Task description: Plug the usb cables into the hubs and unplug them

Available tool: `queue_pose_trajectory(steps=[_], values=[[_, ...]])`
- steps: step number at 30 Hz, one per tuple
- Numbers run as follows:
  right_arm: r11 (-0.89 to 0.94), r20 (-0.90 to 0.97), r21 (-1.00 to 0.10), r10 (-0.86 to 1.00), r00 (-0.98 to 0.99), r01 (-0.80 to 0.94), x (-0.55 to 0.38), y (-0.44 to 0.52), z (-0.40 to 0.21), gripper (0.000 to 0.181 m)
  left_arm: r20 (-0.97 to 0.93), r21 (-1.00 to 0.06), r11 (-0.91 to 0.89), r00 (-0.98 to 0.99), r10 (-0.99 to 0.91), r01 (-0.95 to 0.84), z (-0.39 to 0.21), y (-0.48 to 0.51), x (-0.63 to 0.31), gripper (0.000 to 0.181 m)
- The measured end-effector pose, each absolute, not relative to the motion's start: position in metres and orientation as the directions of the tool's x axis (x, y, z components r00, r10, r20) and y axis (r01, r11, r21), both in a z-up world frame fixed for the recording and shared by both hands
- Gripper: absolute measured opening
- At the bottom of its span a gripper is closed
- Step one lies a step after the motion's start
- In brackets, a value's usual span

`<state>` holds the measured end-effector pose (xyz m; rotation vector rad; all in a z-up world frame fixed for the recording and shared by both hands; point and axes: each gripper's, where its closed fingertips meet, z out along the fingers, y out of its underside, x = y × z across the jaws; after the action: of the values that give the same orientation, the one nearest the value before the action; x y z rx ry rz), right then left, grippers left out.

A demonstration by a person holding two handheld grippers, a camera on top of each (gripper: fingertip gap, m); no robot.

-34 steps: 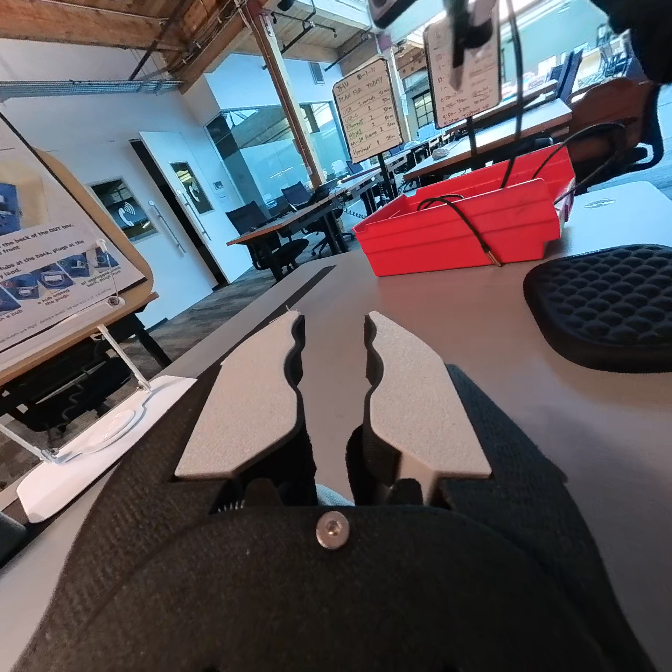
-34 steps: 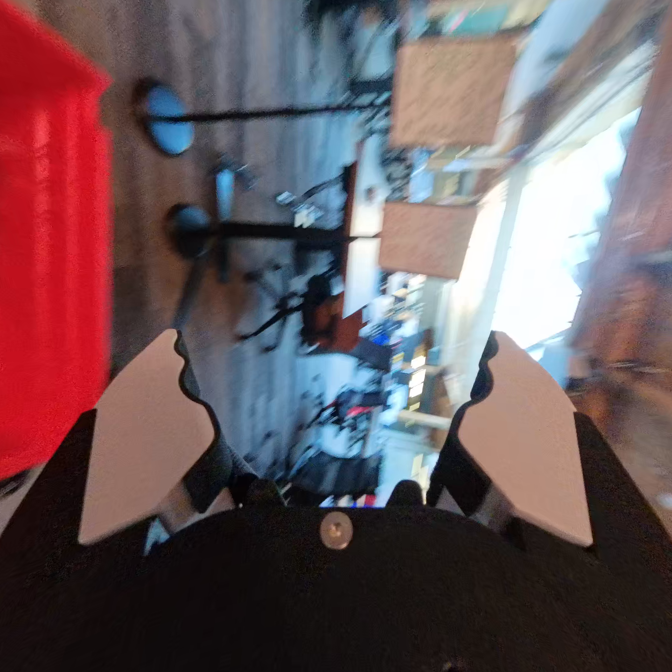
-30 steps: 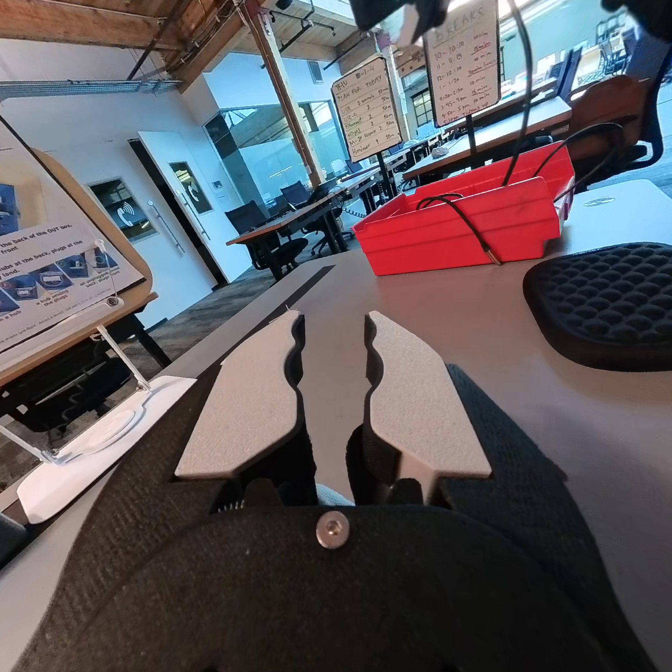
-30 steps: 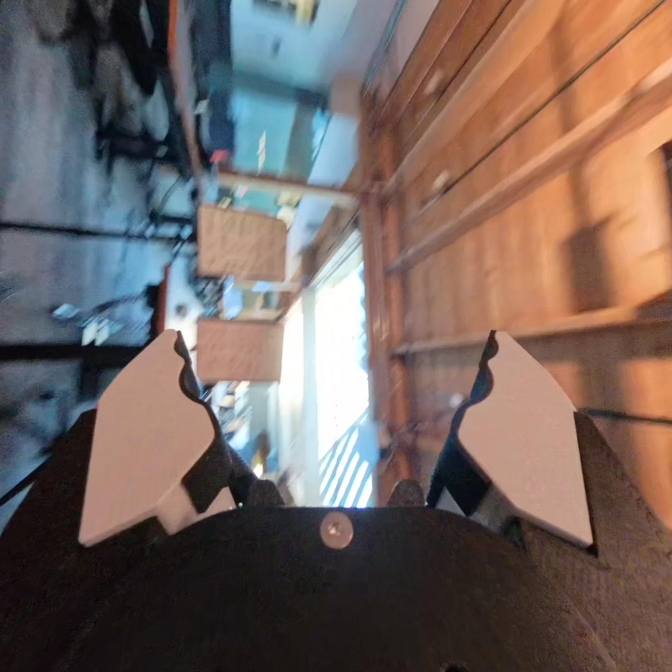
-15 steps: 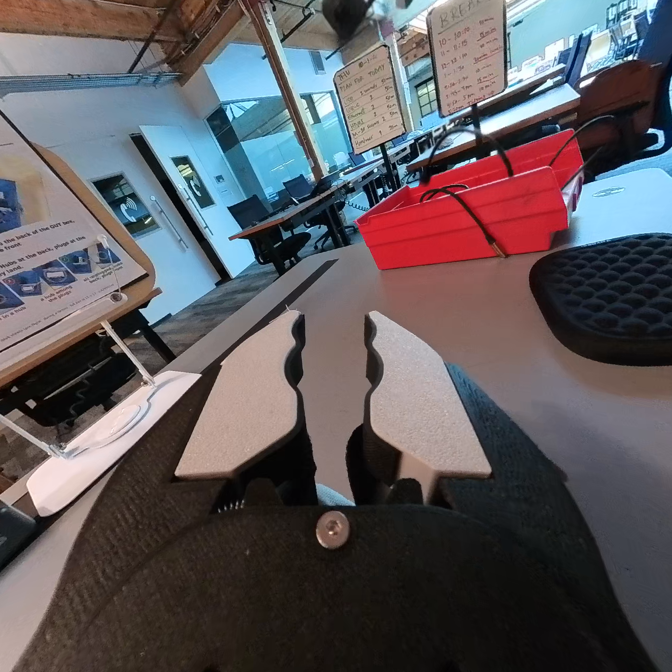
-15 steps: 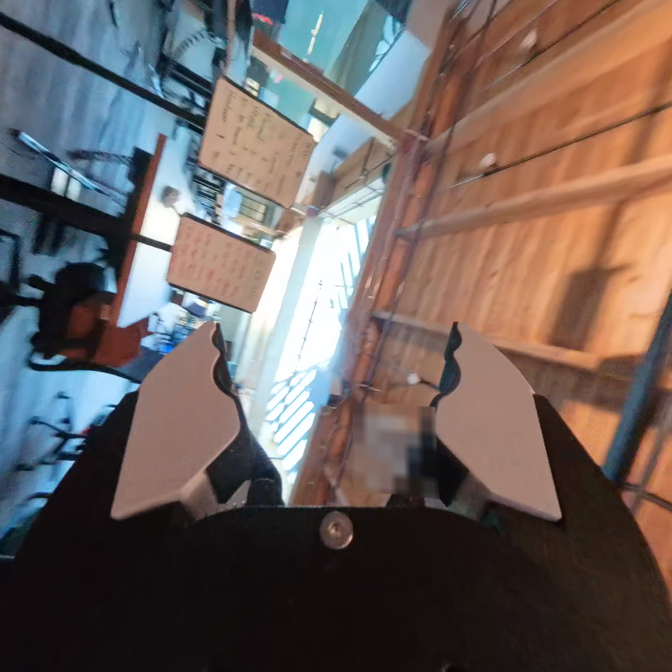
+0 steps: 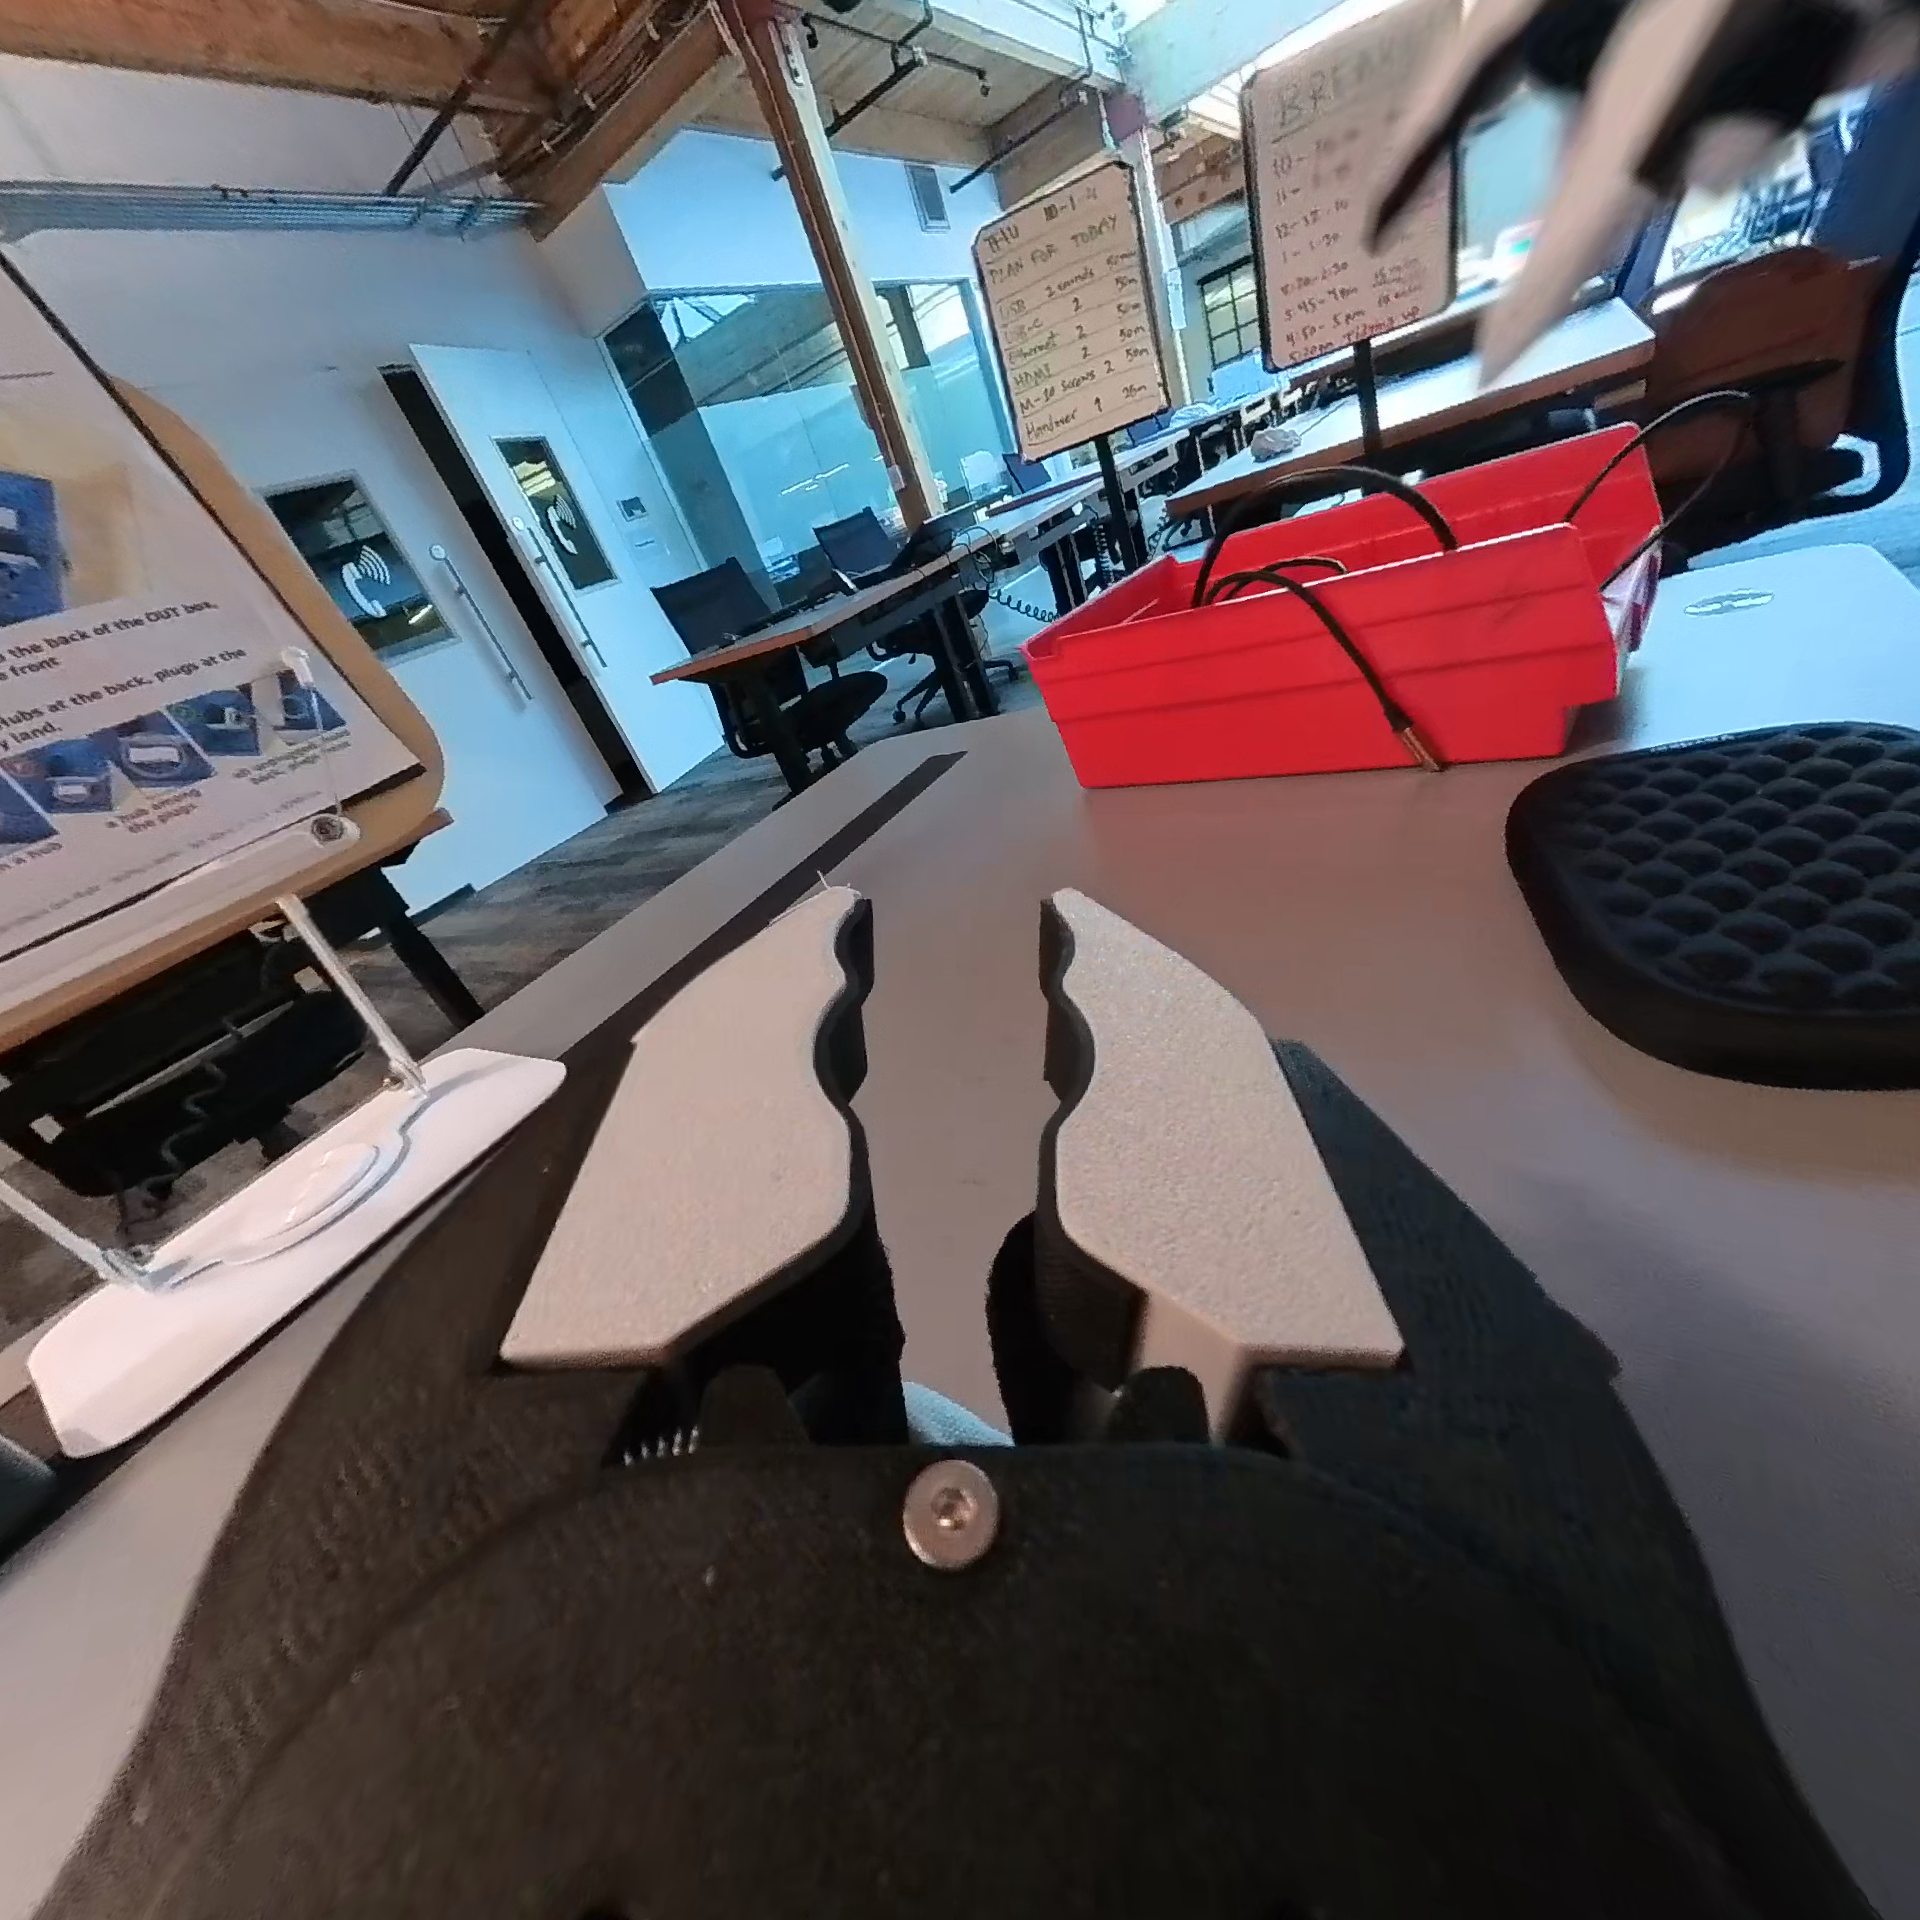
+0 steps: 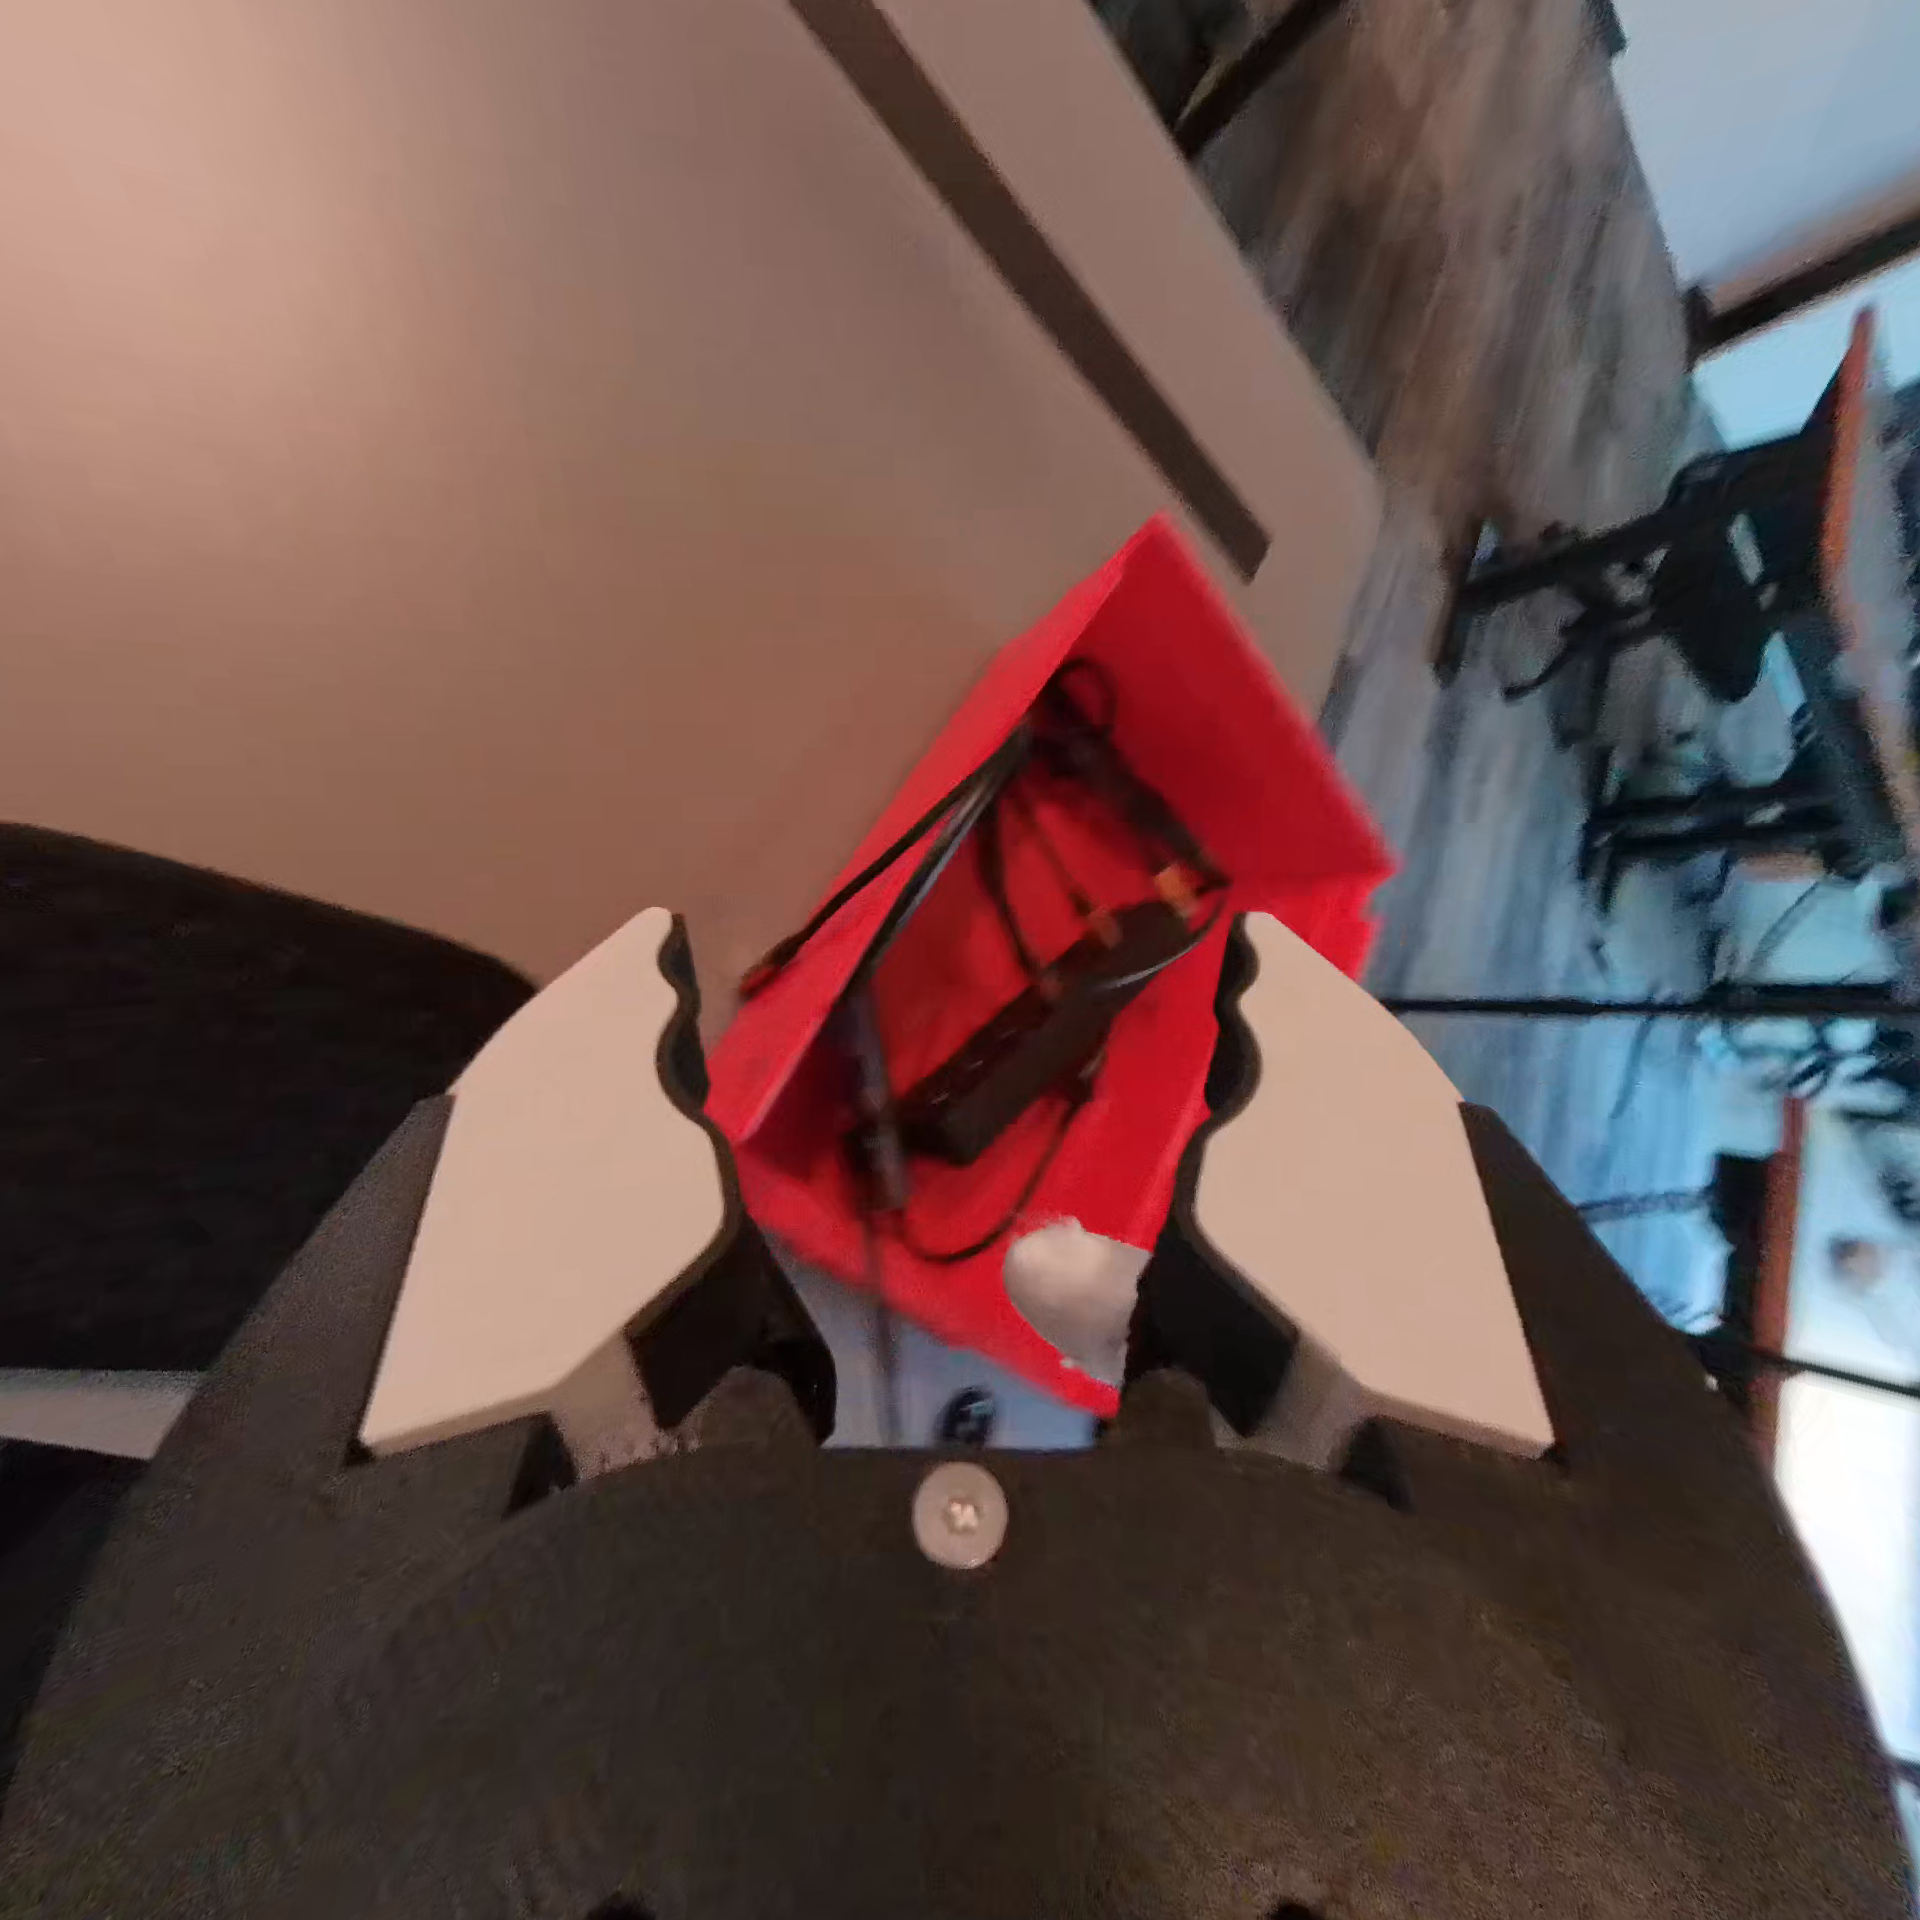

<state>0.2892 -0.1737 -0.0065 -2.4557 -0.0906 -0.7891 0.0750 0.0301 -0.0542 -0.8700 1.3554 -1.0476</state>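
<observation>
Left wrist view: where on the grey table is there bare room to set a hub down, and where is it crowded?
Bare grey table stretches from the left gripper forward to the red bin, bordered right by the black honeycomb pad and left by the table's edge near the white sign stand. The bin is crowded with black cables and a hub.

I am in an open-plan office in a converted loft. Rows of desks (image 7: 821, 623) with black swivel chairs (image 7: 790, 696) fill the middle of my left view, handwritten whiteboards (image 7: 1070, 312) stand upper right, glass partitions (image 7: 748, 416) behind, and exposed timber beams (image 7: 582, 94) cross the upper left.
</observation>
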Motion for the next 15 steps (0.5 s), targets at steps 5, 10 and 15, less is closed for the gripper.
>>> queue_pose_trajectory(steps=[5,10,15], values=[[-0.812,0.350,-0.567,-0.391,0.851,-0.140,0.291,-0.222,-0.117,0.079,-0.272,-0.960,0.266,-0.061,-0.960,0.087,-0.054,0.036,0.075,0.030],[-0.710,0.315,-0.701,-0.391,0.865,-0.066,0.294,-0.188,-0.135,0.012,-0.269,-0.960,0.262,-0.064,-0.961,0.097,-0.051,0.035,0.075,0.030],[-0.825,0.473,-0.553,-0.197,0.858,0.115,0.283,-0.150,-0.135,0.018,-0.274,-0.958,0.266,-0.069,-0.959,0.107,-0.048,0.032,0.074,0.030]])
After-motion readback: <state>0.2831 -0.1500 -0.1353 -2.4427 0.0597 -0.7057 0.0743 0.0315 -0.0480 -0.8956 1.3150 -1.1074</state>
